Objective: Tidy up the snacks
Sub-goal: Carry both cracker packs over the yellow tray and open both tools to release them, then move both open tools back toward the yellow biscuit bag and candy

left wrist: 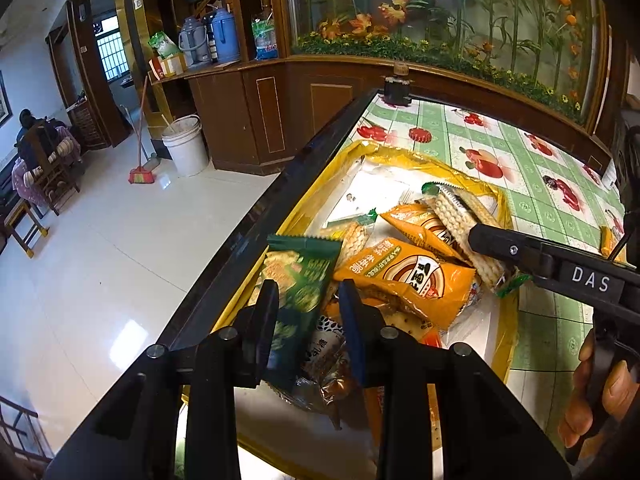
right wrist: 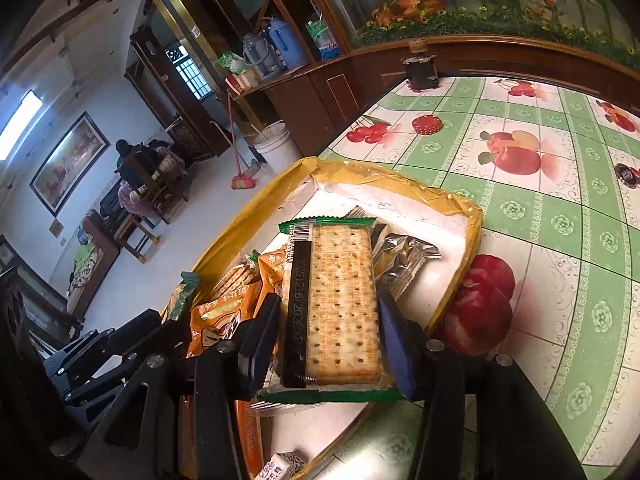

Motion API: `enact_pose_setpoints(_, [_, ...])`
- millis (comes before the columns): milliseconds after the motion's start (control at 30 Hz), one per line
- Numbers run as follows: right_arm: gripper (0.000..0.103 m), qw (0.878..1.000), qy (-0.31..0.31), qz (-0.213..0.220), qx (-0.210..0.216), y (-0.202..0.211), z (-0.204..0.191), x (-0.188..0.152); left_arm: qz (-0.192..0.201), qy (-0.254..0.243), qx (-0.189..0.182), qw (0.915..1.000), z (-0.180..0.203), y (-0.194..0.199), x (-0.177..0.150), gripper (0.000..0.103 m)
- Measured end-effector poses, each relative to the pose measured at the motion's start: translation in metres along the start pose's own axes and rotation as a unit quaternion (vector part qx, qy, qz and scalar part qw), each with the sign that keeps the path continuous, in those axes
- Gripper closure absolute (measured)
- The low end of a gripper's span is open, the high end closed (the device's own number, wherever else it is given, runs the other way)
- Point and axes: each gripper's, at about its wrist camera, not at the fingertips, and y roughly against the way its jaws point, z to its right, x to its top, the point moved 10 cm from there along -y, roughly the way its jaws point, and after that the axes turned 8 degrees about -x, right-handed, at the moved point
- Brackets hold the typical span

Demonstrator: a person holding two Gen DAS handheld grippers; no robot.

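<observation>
A white box with yellow-taped rim (left wrist: 400,156) (right wrist: 400,180) sits on the table and holds several snack packets. My left gripper (left wrist: 308,300) is shut on a dark green packet (left wrist: 300,276) (right wrist: 182,296), which stands upright at the box's near left side. My right gripper (right wrist: 328,340) (left wrist: 466,218) is open. A clear cracker packet with green ends (right wrist: 336,304) (left wrist: 460,236) lies lengthwise between its fingers, resting on the pile. Orange packets (left wrist: 408,280) (right wrist: 224,312) lie between the two grippers.
Green fruit-patterned cloth (right wrist: 560,220) covers the table, and its dark left edge (left wrist: 280,200) drops to a tiled floor. A dark jar (left wrist: 396,88) stands at the far corner, a red cap (right wrist: 427,125) nearby. Silver packets (right wrist: 404,256) lie in the box. A hand (left wrist: 600,400) grips the right handle.
</observation>
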Motion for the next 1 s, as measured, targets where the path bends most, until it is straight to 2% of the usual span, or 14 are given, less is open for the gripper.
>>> enact_pose_setpoints(33, [0.043, 1.000, -0.004, 0.003, 0.001, 0.003, 0.003, 0.001, 0.003, -0.002, 0.000, 1.0000, 0.001, 0.003, 0.001, 0.071])
enact_pose_setpoints(100, [0.041, 1.000, -0.012, 0.010, 0.002, 0.011, 0.008, 0.001, 0.012, -0.006, 0.001, 0.9999, 0.004, 0.009, 0.003, 0.062])
enact_pose_setpoints(133, [0.041, 1.000, -0.016, 0.014, 0.001, 0.015, 0.010, 0.002, 0.017, -0.009, 0.002, 0.9998, 0.006, 0.012, 0.005, 0.060])
enact_pose_setpoints(300, [0.041, 0.999, -0.030, 0.029, 0.000, 0.038, 0.027, 0.004, 0.034, -0.024, 0.003, 0.9991, 0.019, 0.028, 0.010, 0.060])
enact_pose_setpoints(500, [0.040, 0.998, -0.046, 0.048, -0.023, 0.069, 0.065, -0.001, 0.044, -0.042, -0.009, 0.9981, 0.044, 0.040, 0.017, 0.058])
enact_pose_setpoints(600, [0.036, 0.995, -0.058, 0.056, -0.052, 0.087, 0.101, -0.007, 0.047, -0.054, -0.017, 0.9973, 0.062, 0.043, 0.017, 0.045])
enact_pose_setpoints(767, [0.034, 0.986, -0.105, 0.068, -0.107, 0.121, 0.181, -0.021, 0.038, -0.075, -0.046, 0.9954, 0.103, 0.039, 0.019, 0.045])
enact_pose_setpoints(1000, [0.027, 0.958, -0.206, 0.081, -0.182, 0.161, 0.290, -0.045, 0.012, -0.110, -0.099, 0.9889, 0.179, 0.026, 0.019, 0.045])
